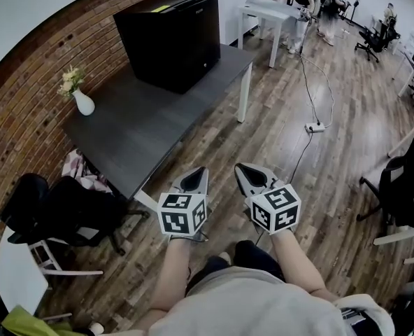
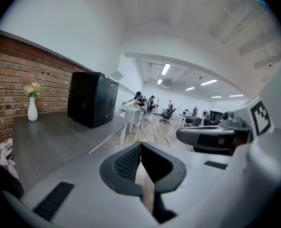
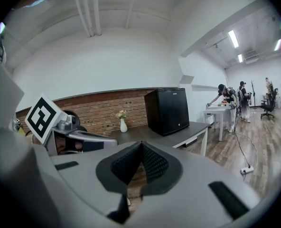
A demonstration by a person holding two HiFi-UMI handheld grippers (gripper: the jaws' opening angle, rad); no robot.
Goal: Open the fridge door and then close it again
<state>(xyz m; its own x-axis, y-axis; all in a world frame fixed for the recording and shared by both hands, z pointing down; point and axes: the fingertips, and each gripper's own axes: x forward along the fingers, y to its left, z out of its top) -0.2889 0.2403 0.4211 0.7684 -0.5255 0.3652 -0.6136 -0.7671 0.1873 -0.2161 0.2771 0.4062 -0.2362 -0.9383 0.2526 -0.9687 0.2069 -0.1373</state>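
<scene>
Left claw [image 1: 198,173], right claw [image 1: 243,170] closed; fridge door [image 1: 201,37] indistinct.

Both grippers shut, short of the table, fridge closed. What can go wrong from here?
1. The left gripper and right gripper are shut; they may slip off the fridge, which shows no handle.
2. The fridge stands free on the table; a pull may drag it.
3. The cable and power strip lie near the approach: possible trip.
</scene>
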